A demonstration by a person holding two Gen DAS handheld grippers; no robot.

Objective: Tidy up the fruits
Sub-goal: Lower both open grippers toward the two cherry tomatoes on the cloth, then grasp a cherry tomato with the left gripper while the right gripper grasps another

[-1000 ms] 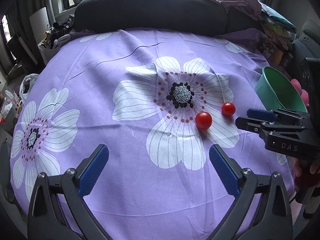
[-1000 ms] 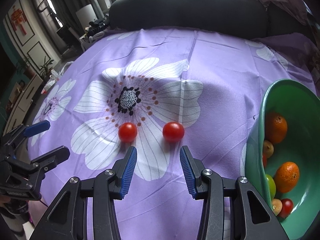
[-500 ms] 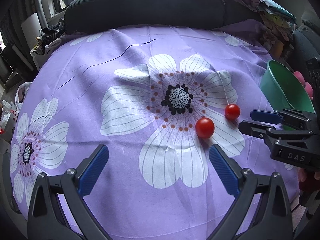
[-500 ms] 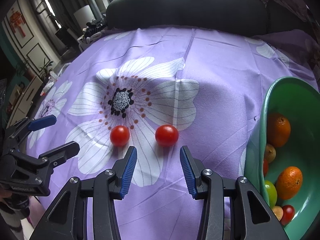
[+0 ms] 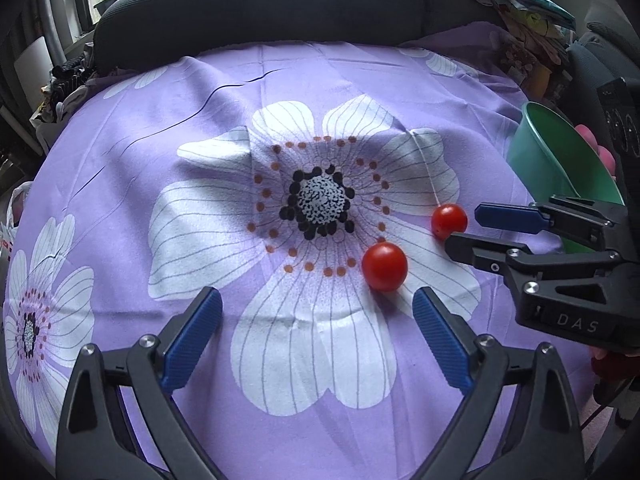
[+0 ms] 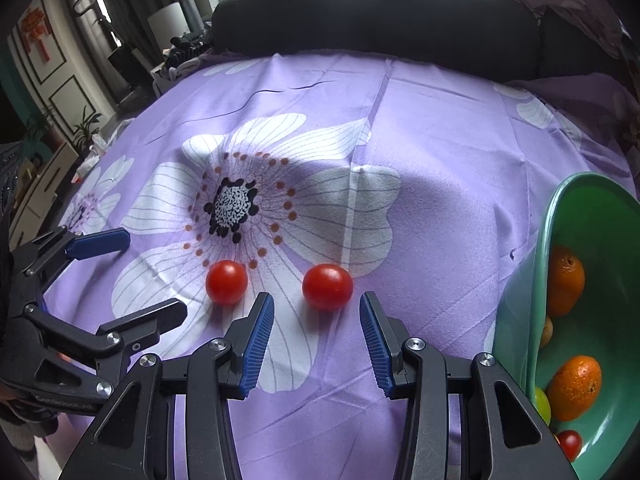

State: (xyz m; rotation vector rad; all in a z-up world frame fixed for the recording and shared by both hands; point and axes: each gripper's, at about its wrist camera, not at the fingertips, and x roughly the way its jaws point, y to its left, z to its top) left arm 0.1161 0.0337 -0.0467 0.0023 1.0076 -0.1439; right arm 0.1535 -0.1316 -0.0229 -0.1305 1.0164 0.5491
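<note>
Blue-padded fingers [image 6: 256, 340] of the right gripper [image 6: 316, 340] stand spread at the bottom of the right wrist view, pinching nothing. Just beyond their tips, at about twelve o'clock from the gap, sits a red cherry tomato [image 6: 327, 287] on the purple flowered cloth [image 6: 440, 160]. A second cherry tomato [image 6: 226, 282] lies beside it toward nine o'clock, a little apart, on the same white petal print. Farther toward nine o'clock the left gripper [image 6: 152, 276] reaches in from the left edge, its two fingers parted and empty.

At three o'clock in that view stands a green bowl [image 6: 516, 332], its rim toward the camera. Inside it show two oranges [image 6: 564, 280], a small brownish fruit, a yellow-green one, and a red tomato at the bottom edge.

From the left wrist view, the left gripper's [image 5: 316, 336] own fingers are spread wide, with the second tomato [image 5: 384, 267] just past the right fingertip, at about one o'clock. The first tomato [image 5: 449, 220] lies farther out at two o'clock, right at the tips of the right gripper [image 5: 464, 226], whose parted fingers come in from three o'clock; whether a tip touches it cannot be told. Behind that, the bowl [image 5: 548, 160] stands at the cloth's right edge.

Farthest off, at twelve o'clock, a dark cushioned backrest [image 5: 260, 8] runs along the cloth's far side.
</note>
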